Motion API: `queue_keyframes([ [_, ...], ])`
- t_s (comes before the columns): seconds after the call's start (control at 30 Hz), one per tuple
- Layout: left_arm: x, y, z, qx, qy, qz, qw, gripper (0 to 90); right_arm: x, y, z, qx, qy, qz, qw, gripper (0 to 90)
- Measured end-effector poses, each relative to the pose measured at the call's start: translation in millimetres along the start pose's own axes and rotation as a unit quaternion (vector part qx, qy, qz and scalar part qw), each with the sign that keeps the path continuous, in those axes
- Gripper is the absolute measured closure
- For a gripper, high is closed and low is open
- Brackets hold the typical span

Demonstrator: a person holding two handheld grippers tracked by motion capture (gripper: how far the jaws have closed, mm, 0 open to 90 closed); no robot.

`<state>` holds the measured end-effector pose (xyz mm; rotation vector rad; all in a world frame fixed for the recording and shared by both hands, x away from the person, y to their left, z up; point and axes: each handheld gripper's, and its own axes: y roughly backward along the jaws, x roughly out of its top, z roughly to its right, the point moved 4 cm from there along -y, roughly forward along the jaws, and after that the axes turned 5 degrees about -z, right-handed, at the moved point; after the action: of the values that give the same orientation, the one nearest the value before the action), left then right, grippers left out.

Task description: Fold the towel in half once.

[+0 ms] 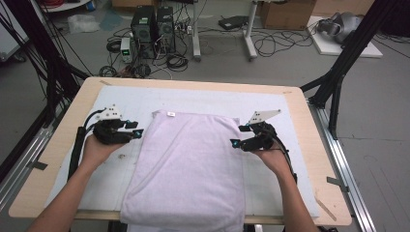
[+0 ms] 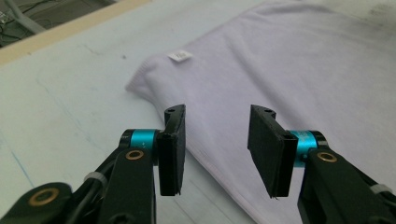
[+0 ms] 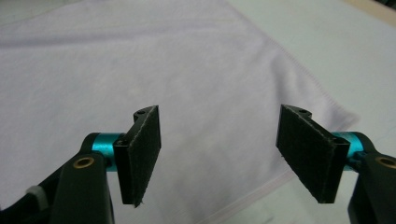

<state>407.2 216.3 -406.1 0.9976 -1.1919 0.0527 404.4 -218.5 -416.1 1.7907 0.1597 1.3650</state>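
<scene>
Black pads of the left claw (image 2: pixel 215 154) stand apart with nothing between them, above the towel's left edge. We see the lilac towel (image 1: pixel 186 169) lying flat on the bench (image 1: pixel 319 212), its long axis running from the person to the far side, its near end hanging over the bench edge. The right claw (image 3: pixel 233 156) is likewise open and empty over the right edge. Each claw flanks one long side, equally near; the towel lies inward of both.
</scene>
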Motion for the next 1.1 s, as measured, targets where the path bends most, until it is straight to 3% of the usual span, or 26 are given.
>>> queue_keyframes([
  [0.13,23.3,-5.8,-19.8,0.006,0.003,-0.007,1.0,58.2,16.2,3.1,13.1,-0.007,0.006,-0.012,0.9999,32.6],
  [0.23,31.4,-16.0,-35.6,0.012,0.009,-0.019,0.9997,60.0,28.4,4.9,26.2,-0.015,0.004,-0.006,0.9999,36.3],
  [0.37,27.3,-32.2,-51.7,0.027,0.029,-0.024,0.9989,65.9,29.6,-2.3,41.9,-0.027,-0.003,-0.013,0.9995,41.0],
  [0.53,15.2,-54.3,-66.6,0.029,0.068,-0.025,0.997,70.7,18.0,-16.5,59.1,-0.044,-0.021,-0.026,0.9985,45.6],
  [0.7,9.4,-72.8,-68.9,0.03,0.084,-0.022,0.9958,69.8,5.1,-31.4,70.8,-0.059,-0.035,-0.036,0.997,47.8],
  [0.87,5.3,-87.8,-60.2,0.017,0.062,-0.039,0.9972,68.2,-8.5,-40.7,78.4,-0.07,-0.053,-0.047,0.9951,48.4],
  [1.1,3.3,-95.7,-64.8,0.037,0.077,-0.055,0.9948,62.9,-12.7,-52.5,80.6,-0.078,-0.059,-0.051,0.9939,48.7],
])
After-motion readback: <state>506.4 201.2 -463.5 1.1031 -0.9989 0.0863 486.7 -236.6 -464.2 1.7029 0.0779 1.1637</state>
